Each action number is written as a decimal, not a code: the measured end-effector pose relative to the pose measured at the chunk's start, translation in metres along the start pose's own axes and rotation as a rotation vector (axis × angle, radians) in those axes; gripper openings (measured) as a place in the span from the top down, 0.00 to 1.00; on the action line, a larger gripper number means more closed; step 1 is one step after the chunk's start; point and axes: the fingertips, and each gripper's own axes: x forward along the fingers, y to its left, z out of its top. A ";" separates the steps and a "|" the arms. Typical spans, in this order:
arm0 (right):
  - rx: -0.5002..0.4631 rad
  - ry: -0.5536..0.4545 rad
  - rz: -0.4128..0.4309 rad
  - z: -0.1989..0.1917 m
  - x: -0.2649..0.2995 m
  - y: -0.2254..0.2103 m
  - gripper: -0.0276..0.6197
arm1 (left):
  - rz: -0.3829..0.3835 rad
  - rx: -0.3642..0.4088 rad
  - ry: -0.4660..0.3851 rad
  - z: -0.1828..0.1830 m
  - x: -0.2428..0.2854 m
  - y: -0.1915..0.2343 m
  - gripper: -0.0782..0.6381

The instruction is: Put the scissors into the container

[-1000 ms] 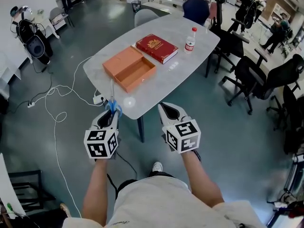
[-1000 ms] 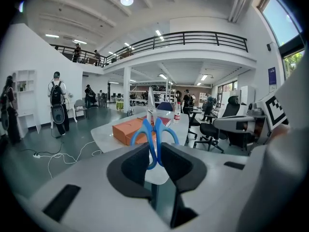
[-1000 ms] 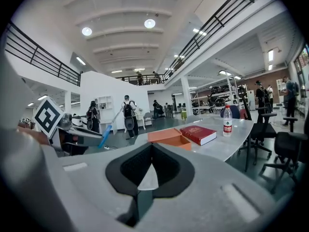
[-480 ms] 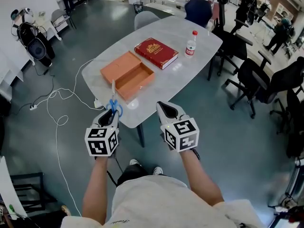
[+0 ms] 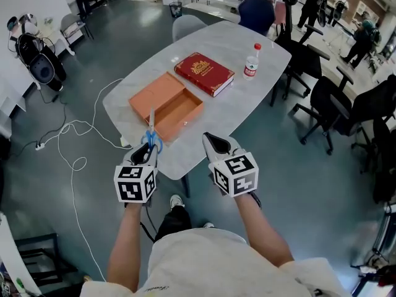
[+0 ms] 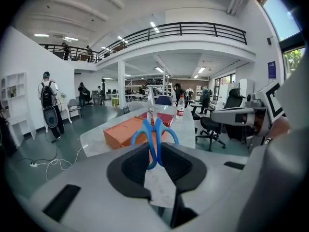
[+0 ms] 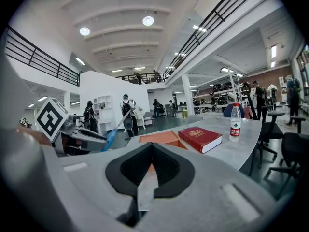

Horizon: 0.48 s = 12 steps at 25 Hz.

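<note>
My left gripper [image 5: 146, 151] is shut on the blue-handled scissors [image 5: 150, 137], whose blades point up toward the table. In the left gripper view the scissors [image 6: 154, 138] stand between the closed jaws, handles [image 6: 140, 131] just above them. The orange container [image 5: 166, 105], an open box with its lid beside it, lies on the marble table [image 5: 232, 101] just beyond the scissors; it also shows as the orange box [image 6: 126, 131] and the box [image 7: 162, 138]. My right gripper [image 5: 218, 143] is shut and empty, at the table's near edge. The scissors [image 7: 110, 138] appear left in the right gripper view.
A red book [image 5: 204, 73] and a water bottle [image 5: 251, 62] lie on the far part of the table. Black office chairs [image 5: 328, 101] stand to the right. A white cable [image 5: 74, 147] runs over the floor at left. People stand in the background.
Both grippers have come nearer to the table; the scissors' blades now reach the near end of the orange box. Both grippers stay shut as before.
</note>
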 end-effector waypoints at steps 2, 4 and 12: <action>0.000 0.007 -0.012 0.003 0.014 -0.002 0.95 | -0.017 0.013 0.013 0.003 0.013 0.009 0.79; 0.001 0.013 -0.031 0.006 0.027 -0.004 0.95 | -0.038 0.028 0.027 0.008 0.026 0.018 0.79; 0.022 0.030 -0.133 0.018 0.071 -0.017 0.95 | -0.162 0.107 0.121 0.014 0.082 0.041 0.79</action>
